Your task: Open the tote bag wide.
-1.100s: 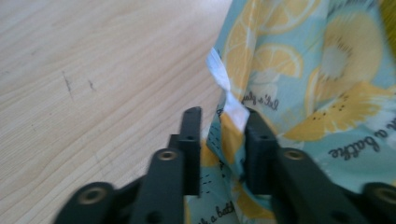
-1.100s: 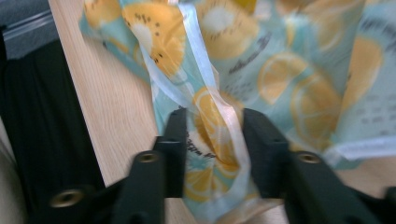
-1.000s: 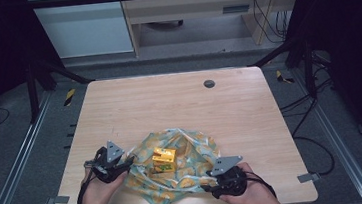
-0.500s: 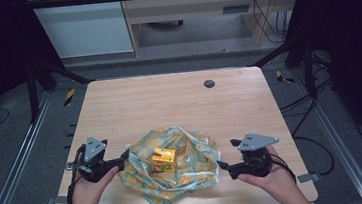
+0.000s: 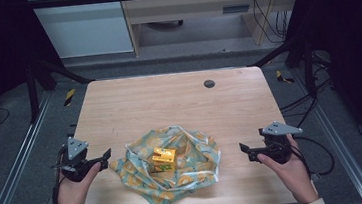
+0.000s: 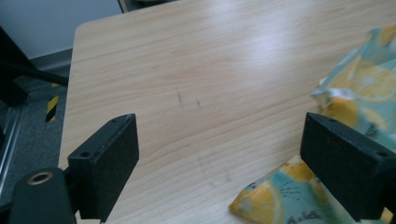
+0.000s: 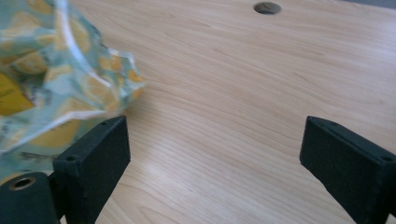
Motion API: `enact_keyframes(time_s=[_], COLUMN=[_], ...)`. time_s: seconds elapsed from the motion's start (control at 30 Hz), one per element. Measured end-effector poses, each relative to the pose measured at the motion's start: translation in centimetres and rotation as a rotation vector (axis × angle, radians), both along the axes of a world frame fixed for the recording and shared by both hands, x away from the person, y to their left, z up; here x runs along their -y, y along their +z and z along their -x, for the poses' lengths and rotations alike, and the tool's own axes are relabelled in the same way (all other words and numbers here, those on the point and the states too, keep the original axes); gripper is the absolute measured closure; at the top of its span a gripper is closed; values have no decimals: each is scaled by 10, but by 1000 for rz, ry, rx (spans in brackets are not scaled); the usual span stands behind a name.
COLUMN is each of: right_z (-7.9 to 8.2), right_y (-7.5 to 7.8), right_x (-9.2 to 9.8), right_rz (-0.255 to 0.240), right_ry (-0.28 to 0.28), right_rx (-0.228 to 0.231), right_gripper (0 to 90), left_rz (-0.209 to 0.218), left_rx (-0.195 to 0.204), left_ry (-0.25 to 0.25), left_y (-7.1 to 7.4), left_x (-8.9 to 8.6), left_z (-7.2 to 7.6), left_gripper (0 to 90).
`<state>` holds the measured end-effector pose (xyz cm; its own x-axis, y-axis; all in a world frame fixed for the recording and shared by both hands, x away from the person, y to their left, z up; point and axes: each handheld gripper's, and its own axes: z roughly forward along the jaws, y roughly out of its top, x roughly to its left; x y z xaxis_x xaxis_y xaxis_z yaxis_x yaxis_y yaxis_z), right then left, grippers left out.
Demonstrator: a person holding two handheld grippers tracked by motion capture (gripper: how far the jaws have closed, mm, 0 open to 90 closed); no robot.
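A crumpled cloth with a lemon print (image 5: 175,169) lies on the wooden table near the front edge. A small yellow box (image 5: 163,158) sits in its middle. My left gripper (image 5: 105,155) hovers just left of the cloth, open, with the cloth's corner (image 6: 280,196) near its right jaw. My right gripper (image 5: 244,151) is held to the right of the cloth, apart from it, open and holding nothing. The cloth's edge (image 7: 70,79) lies beyond its left jaw.
The table (image 5: 169,103) stretches bare towards the back, with a round grommet hole (image 5: 209,83) near the far edge. A metal frame rail (image 5: 19,168) runs along the left side and cables (image 5: 318,144) trail at the right.
Both hands have pulled outward away from the cloth, the left one to the left and the right one to the right. The cloth now lies let go and loosely spread.
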<state>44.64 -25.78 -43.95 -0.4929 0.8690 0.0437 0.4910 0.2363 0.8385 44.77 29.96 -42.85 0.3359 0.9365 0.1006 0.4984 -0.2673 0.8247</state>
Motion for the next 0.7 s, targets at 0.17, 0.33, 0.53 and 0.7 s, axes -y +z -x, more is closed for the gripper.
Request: enact_keyframes(time_s=[0.17,0.33,0.53,0.7], right_z=[-5,-8,-8,-3], right_y=[-11,-22,-35,-35], right_x=[14,24,30,26], right_rz=[3,41,57,52], right_ry=[-46,-78,-124,-123], right_rx=[-22,-38,-85,-84], right_gripper=[71,64,92,95], left_rz=[-46,-85,-88,-57], left_rx=[-32,-73,-103,-111], left_ry=[11,19,38,38], left_y=[-10,-22,-32,-34], left_x=[-5,-9,-19,-22], left_z=[-5,-10,-15,-15], left_gripper=[102,84,83,83])
